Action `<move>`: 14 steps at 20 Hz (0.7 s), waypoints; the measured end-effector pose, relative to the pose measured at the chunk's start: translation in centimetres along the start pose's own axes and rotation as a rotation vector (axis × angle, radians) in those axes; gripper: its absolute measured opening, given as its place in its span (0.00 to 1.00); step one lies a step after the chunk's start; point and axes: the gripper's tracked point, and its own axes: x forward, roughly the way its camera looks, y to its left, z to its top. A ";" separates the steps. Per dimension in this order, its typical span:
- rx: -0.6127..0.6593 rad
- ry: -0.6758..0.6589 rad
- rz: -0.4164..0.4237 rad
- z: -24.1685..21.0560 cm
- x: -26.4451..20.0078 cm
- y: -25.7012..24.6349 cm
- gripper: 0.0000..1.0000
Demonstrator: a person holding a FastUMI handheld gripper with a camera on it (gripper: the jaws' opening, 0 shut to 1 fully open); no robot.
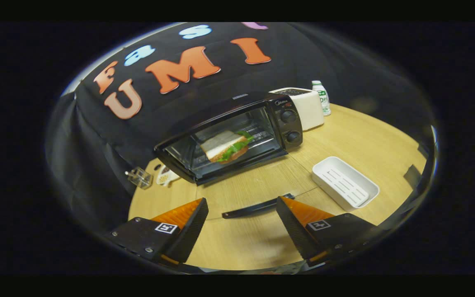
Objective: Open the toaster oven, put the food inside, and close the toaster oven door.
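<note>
Toaster oven (237, 136) door shut, sandwich (226, 146) inside, white tray (344, 182) empty, gripper (241, 225) jaws wide

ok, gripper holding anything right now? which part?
Nothing held. The gripper is open, its fingers spread over bare table. The sandwich sits inside the toaster oven, beyond the fingers, behind the closed door.

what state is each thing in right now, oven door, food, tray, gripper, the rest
toaster oven: door shut, upright on the table
sandwich: inside the oven, seen through the glass door
white tray: empty, on the table beside the oven
gripper: open, fingers apart, holding nothing
black strip: lying flat on the table just ahead of the fingers
bottle: upright behind the oven, cap on
</note>
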 end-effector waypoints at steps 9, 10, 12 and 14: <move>-0.308 0.117 -0.137 -6.3 2.4 -3.4 0.99; -0.318 0.127 -0.146 -6.5 3.1 -3.6 0.99; -0.329 0.151 -0.159 -6.8 4.3 -3.9 0.99; -0.324 0.163 -0.162 -6.9 5.1 -3.9 1.00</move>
